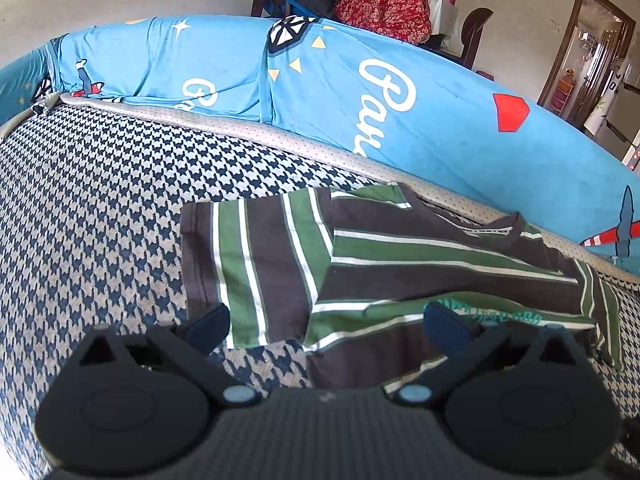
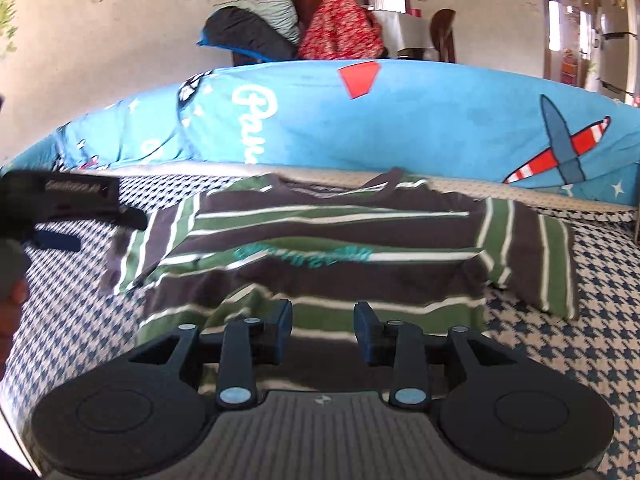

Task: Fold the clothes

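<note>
Left gripper [image 1: 326, 326]: we see jaws spread wide, nothing between them, hovering over the left sleeve edge of the shirt.
Right gripper [image 2: 323, 327]: we read a narrower gap, jaws apart, empty, poised above the shirt's hem.
Shirt [image 1: 400, 264]: striped brown, green and white tee, lying flat on the houndstooth cover [image 1: 100, 220], collar toward the blue cushion [image 1: 320, 92], both sleeves folded inward.
Background: clothes pile [image 2: 288, 28] behind the cushion.
</note>
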The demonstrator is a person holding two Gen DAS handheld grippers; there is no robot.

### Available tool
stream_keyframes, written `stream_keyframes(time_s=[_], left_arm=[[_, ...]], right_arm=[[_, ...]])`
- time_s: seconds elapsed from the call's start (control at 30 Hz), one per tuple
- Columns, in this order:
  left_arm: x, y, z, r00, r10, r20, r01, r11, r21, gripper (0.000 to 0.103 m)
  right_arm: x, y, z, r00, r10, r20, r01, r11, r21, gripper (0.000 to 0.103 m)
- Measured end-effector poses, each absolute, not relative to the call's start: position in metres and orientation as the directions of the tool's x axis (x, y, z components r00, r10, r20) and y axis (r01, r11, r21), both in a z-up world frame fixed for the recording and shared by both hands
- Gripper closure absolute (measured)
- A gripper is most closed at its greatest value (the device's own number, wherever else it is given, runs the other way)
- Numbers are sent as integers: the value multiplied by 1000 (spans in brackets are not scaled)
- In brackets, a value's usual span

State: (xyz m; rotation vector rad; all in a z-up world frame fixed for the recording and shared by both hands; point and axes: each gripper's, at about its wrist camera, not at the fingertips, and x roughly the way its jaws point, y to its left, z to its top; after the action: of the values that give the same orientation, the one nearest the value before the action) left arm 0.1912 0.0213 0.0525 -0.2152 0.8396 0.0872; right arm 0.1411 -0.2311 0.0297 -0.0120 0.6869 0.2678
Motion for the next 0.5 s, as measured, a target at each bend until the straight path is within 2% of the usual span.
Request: stream_keyframes(time_s=[0.17, 0.5], left_arm=[[183, 16, 48, 661, -14, -751, -118, 986, -122, 0], [157, 7, 25, 618, -41, -785, -60, 993, -100, 0]], right_arm=[[111, -210, 19, 674, 325, -664, -349, 932, 102, 70], [91, -206, 3, 636, 309, -707, -342, 934, 100, 70]])
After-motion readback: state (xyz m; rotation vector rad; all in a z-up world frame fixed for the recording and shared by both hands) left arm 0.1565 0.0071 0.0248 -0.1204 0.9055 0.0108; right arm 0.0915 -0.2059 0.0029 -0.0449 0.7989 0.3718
